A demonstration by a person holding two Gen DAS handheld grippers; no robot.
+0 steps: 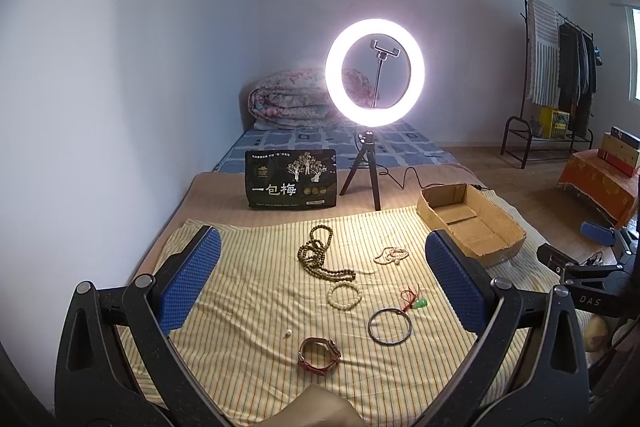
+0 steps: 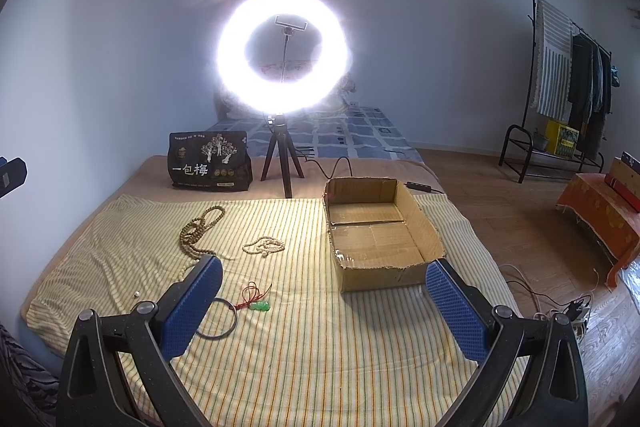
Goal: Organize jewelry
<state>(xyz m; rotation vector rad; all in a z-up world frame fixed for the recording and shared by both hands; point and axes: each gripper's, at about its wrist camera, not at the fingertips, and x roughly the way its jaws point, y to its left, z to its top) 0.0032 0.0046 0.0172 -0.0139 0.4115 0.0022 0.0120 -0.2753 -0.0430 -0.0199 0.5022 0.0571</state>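
Observation:
Jewelry lies spread on a yellow striped cloth [image 1: 256, 307]. A long brown bead necklace [image 1: 318, 255], a small pale bead string [image 1: 391, 255], a cream bead bracelet [image 1: 344, 295], a green pendant on red cord [image 1: 416, 301], a dark metal bangle [image 1: 390, 326], a brown-strap watch [image 1: 319, 350] and a tiny pearl [image 1: 287, 334] all rest there. An open cardboard box [image 2: 380, 231] sits at the cloth's far right. My left gripper [image 1: 320, 277] hovers open above the jewelry. My right gripper [image 2: 324, 301] is open near the box's front, empty; its left finger covers part of the bangle [image 2: 224, 323].
A lit ring light on a tripod [image 1: 374, 75] and a black snack bag [image 1: 291, 179] stand behind the cloth. A folded quilt [image 1: 288, 99] lies farther back. A clothes rack [image 2: 572, 67] and an orange-draped stand [image 2: 600, 215] are at the right, with cables [image 2: 560, 303] on the wooden floor.

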